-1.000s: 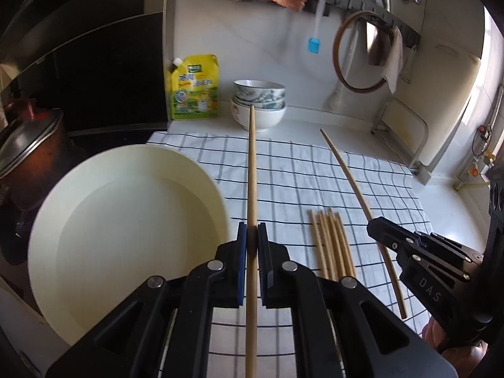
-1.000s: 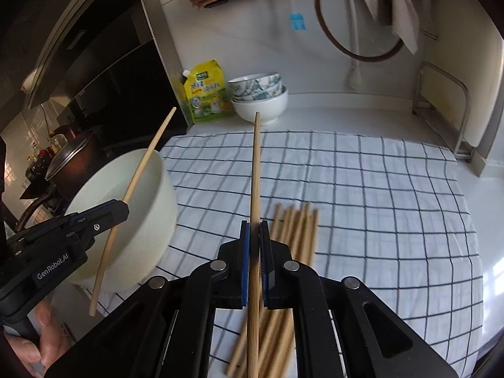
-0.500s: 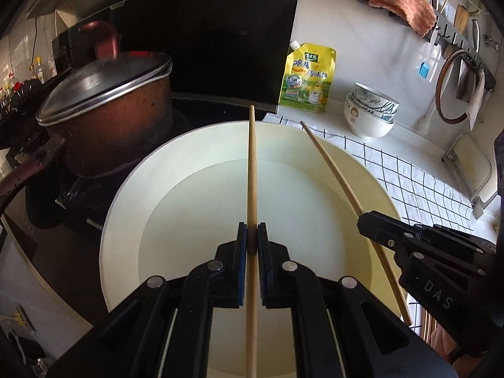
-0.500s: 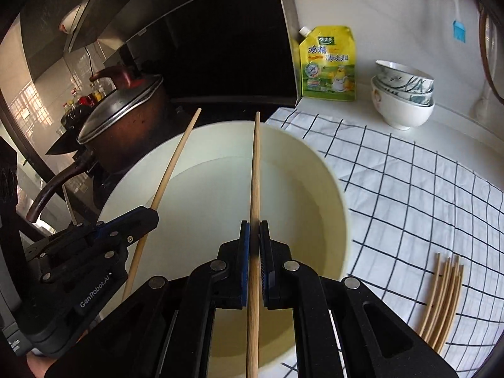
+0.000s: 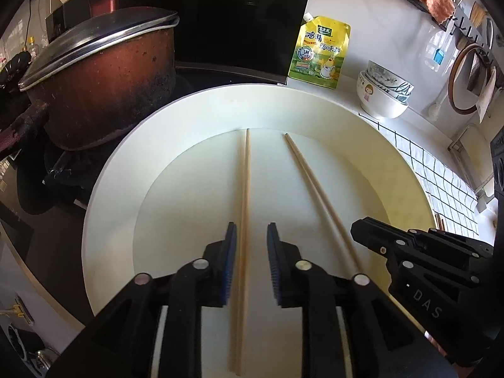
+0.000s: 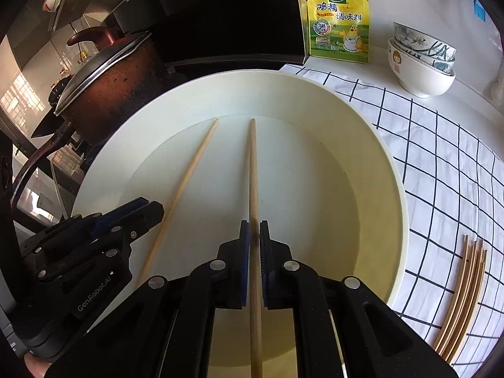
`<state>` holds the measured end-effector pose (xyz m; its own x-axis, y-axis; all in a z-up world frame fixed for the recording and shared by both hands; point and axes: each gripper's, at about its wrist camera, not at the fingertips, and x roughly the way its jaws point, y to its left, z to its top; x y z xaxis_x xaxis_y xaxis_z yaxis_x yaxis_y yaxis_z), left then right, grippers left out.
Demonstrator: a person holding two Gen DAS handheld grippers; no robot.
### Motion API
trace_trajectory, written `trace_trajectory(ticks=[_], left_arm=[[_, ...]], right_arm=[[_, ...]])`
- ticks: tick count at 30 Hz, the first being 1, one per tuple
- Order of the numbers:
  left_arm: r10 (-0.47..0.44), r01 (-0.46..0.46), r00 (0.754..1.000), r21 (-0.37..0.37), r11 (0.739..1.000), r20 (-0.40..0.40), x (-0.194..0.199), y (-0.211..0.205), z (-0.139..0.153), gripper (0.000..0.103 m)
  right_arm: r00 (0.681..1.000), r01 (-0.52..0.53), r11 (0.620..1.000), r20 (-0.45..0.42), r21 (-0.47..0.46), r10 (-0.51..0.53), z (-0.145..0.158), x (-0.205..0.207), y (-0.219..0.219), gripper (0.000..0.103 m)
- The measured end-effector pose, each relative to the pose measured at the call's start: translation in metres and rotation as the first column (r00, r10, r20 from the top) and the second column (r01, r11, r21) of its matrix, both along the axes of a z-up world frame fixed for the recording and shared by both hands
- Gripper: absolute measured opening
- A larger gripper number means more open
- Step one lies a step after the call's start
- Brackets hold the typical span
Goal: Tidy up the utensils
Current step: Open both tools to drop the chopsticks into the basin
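A large cream basin (image 5: 201,100) (image 6: 393,170) lies under both grippers. My left gripper (image 5: 251,236) is open; a wooden chopstick (image 5: 245,189) lies loose between its jaws, tip down in the basin. My right gripper (image 6: 254,230) is shut on a second chopstick (image 6: 253,170), whose tip reaches the basin floor. That chopstick (image 5: 312,179) and the right gripper (image 5: 419,252) show at the right of the left wrist view. The left gripper (image 6: 94,233) and its chopstick (image 6: 186,182) show at the left of the right wrist view. Several more chopsticks (image 6: 463,296) lie bundled on the checked cloth (image 6: 441,145).
A brown lidded pot (image 5: 104,72) (image 6: 107,78) stands on the dark stove left of the basin. A yellow seasoning pouch (image 5: 321,52) (image 6: 340,20) and stacked bowls (image 5: 384,94) (image 6: 422,60) stand by the back wall. Utensils hang on a wall rail (image 5: 466,31).
Both grippers have lowered their chopsticks into the basin. My left gripper has opened and let go of its chopstick. The right gripper stays shut on its own.
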<state>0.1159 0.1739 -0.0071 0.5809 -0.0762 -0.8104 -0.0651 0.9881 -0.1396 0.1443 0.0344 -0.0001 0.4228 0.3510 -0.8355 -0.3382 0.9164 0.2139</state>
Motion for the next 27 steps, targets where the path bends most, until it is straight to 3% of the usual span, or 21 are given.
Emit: trace_trajectory(ticks=[2, 3, 9, 17, 27], left_arm=[[0.010, -0.010, 1.000, 0.005, 1.000, 0.015, -0.003, 0.001, 0.003, 0.052], [0.015, -0.016, 1.000, 0.008, 1.000, 0.025, -0.005, 0.002, 0.004, 0.055], [0.042, -0.042, 0.999, -0.012, 0.999, 0.026, -0.011, 0.005, 0.008, 0.055], [0.063, -0.063, 0.997, 0.014, 0.998, 0.043, -0.031, 0.003, 0.016, 0.061], [0.073, -0.075, 0.995, 0.032, 0.997, 0.061, -0.051, -0.003, 0.029, 0.066]], right_arm=[[1.000, 0.006, 1.000, 0.015, -0.003, -0.006, 0.004, -0.002, -0.002, 0.015], [1.000, 0.008, 1.000, 0.023, -0.003, -0.008, 0.006, -0.003, -0.004, 0.018], [0.998, 0.018, 1.000, 0.053, 0.003, -0.018, 0.015, -0.011, -0.012, 0.022], [0.994, 0.031, 0.999, 0.110, -0.026, -0.028, 0.024, -0.031, -0.015, 0.032], [0.990, 0.049, 0.999, 0.133, -0.011, -0.047, 0.031, -0.052, -0.029, 0.037]])
